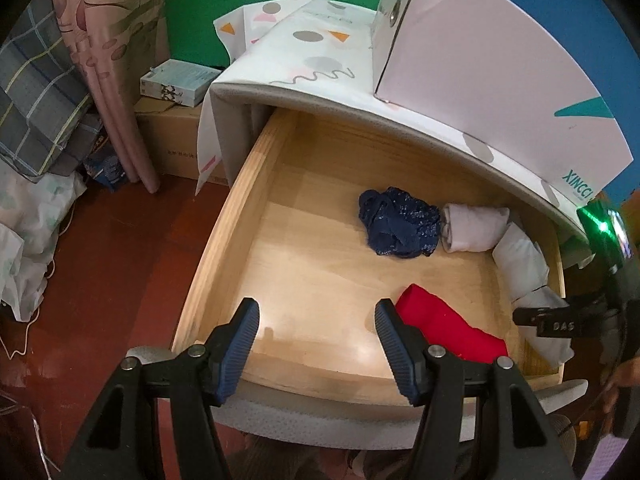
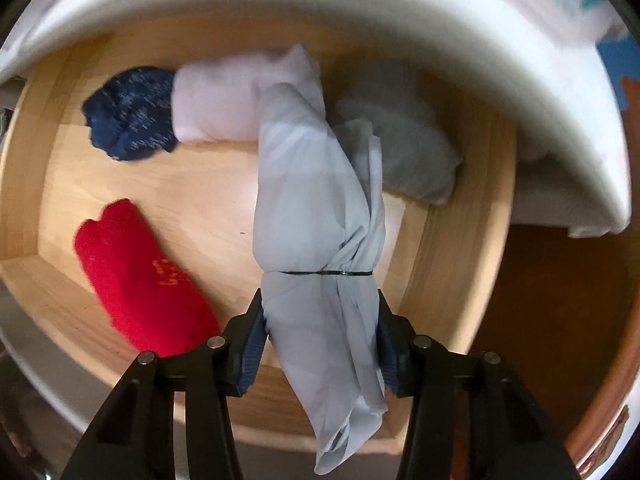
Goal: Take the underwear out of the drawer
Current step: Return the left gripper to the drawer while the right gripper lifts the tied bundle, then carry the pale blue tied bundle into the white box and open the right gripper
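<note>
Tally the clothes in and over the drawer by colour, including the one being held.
Red: 1, the red garment near the drawer front.
Dark blue: 1, the dark blue garment at the back.
Pale pink: 1, the pale pink roll beside it.
Grey: 2, the grey roll lying in the drawer, and the grey bundle gripped by the right hand-held gripper.
Total: 5

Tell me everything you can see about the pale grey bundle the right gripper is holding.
The pale grey cloth bundle is thin, smooth-looking fabric rolled into a long bundle, cinched by a thin dark band near its lower third. The right gripper clamps it just below that band. It extends over the open wooden drawer; whether its far end touches anything is unclear.
</note>
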Demonstrator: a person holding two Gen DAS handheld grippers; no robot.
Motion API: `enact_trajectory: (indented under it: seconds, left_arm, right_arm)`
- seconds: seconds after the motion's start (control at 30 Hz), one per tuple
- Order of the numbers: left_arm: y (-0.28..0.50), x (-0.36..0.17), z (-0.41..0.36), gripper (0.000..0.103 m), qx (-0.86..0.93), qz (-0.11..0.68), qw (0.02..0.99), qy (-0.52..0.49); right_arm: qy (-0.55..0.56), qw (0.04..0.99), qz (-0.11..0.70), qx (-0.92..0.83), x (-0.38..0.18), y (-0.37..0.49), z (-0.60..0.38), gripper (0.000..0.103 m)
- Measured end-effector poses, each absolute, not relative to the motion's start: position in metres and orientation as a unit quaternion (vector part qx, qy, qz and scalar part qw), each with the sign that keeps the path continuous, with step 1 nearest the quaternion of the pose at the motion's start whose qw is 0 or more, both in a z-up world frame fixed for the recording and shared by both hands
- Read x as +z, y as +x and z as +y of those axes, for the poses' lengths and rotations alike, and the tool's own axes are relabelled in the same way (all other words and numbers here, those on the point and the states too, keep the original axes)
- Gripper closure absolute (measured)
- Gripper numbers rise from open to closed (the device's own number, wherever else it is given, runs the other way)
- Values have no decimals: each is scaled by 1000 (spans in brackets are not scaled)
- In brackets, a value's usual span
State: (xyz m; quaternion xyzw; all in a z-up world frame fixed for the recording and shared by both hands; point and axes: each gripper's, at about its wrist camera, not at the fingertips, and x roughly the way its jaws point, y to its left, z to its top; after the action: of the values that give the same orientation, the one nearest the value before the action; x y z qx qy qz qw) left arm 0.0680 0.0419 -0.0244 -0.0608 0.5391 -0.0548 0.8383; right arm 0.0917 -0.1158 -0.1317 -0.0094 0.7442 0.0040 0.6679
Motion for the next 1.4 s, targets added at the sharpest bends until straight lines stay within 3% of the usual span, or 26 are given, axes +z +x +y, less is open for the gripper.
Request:
enact_trajectory:
  seconds: [0.47, 0.8, 0.97, 1.4]
  left_arm:
    - [70, -24, 48, 41, -62, 541, 835, -76]
    - [70, -28, 53, 41, -51, 545, 832, -84]
    - [70, -29, 53, 41, -49, 547, 832, -84]
    - [68, -26, 49, 41, -47, 538, 839, -66]
  right_arm:
    - [0, 648, 759, 63, -86, 56, -115, 59]
    - [71, 750, 652, 90, -17, 17, -129, 59]
    - [93, 790, 599, 92, 48, 24, -133, 59]
    - [63, 878, 475, 25, 165, 124, -163, 59]
